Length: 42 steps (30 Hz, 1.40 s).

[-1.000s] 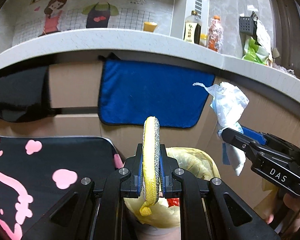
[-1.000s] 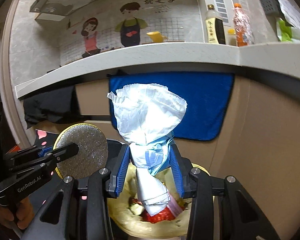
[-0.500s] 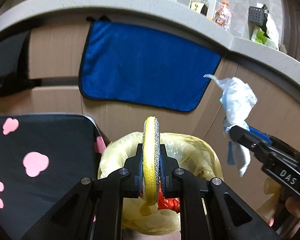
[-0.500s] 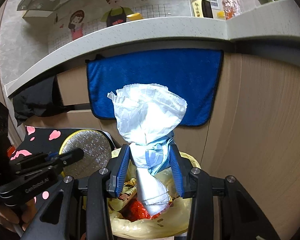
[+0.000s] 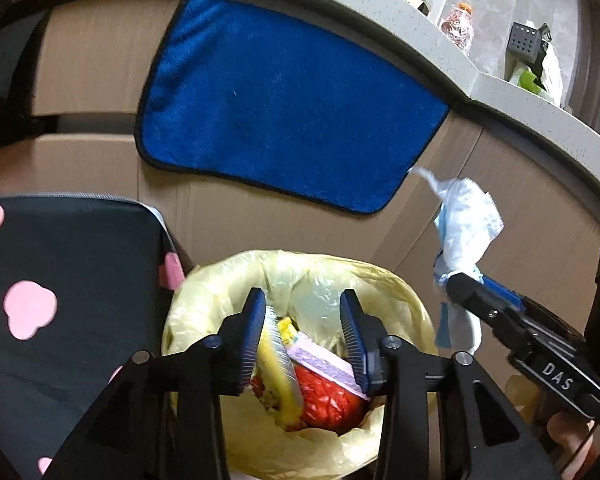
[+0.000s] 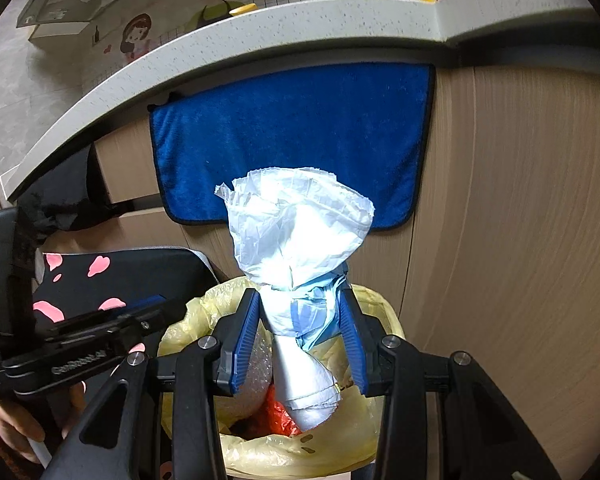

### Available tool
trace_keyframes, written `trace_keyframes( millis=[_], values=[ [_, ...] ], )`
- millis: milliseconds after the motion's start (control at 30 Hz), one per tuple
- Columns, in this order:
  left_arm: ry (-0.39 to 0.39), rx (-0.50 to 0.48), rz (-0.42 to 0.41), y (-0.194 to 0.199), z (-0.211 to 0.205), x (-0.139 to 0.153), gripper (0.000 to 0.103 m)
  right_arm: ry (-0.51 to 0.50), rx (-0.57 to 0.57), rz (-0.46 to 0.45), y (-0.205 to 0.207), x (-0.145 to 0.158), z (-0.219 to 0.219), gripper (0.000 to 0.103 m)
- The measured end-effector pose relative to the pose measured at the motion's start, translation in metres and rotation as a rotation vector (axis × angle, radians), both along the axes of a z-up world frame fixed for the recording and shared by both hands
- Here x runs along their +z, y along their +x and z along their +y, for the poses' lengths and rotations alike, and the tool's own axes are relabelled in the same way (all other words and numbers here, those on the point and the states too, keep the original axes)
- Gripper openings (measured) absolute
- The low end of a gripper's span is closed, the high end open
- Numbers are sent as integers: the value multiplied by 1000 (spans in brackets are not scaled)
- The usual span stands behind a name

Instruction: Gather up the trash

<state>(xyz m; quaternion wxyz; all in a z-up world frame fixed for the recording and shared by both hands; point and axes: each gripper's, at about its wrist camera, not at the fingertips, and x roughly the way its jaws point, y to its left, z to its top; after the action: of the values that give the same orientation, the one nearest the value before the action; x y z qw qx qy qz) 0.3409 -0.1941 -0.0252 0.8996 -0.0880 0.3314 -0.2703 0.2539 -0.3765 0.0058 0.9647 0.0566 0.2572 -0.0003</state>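
Note:
A trash bin lined with a yellow bag (image 5: 400,292) (image 6: 376,452) stands below both grippers, holding red and pink rubbish. My left gripper (image 5: 303,332) is open over the bin; the round yellow and silver scouring pad (image 5: 278,356) drops from it, leaning against the left finger. My right gripper (image 6: 300,332) has its jaws spread; the crumpled white and blue plastic bag (image 6: 296,240) still sits between them above the bin, and whether it is still gripped is unclear. It also shows at the right of the left wrist view (image 5: 464,228).
A blue towel (image 5: 276,112) (image 6: 300,128) hangs on the wooden cabinet front under a grey countertop (image 6: 220,44) with bottles. A black cushion with pink spots (image 5: 60,280) lies left of the bin. The wooden cabinet wall (image 6: 520,240) stands to the right.
Both grippers have tilted down over the bin. My left gripper has opened and let go of the scouring pad, which falls into the bin. My right gripper's jaws have spread wider around the plastic bag.

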Motion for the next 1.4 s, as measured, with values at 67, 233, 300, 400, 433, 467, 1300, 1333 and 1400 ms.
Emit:
trace_keyframes(
  millis=[67,233,300,400,433,467,1300,1333,1400],
  values=[
    [22,5,-7,-2,1,3,40,5,3,8,2,-4,2,37],
    [102,54,-7,-6,14,3,48,16,16,34,10,-16,11,37],
    [122,86,-4,-9,25,1,49,26,23,46,13,-21,14,37],
    [138,136,-9,-15,41,2,50,43,28,64,21,-26,19,38],
    [141,148,-11,-17,45,3,53,48,30,71,22,-28,20,38],
    [144,163,-16,-20,50,4,56,52,31,78,24,-30,21,38],
    [234,348,-203,-166,126,34,65,137,52,123,-74,-15,73,57],
    [238,360,-216,-178,130,36,65,137,74,106,-87,-12,81,57],
    [252,387,-243,-204,142,38,65,105,85,61,-117,-6,98,57]
  ],
)
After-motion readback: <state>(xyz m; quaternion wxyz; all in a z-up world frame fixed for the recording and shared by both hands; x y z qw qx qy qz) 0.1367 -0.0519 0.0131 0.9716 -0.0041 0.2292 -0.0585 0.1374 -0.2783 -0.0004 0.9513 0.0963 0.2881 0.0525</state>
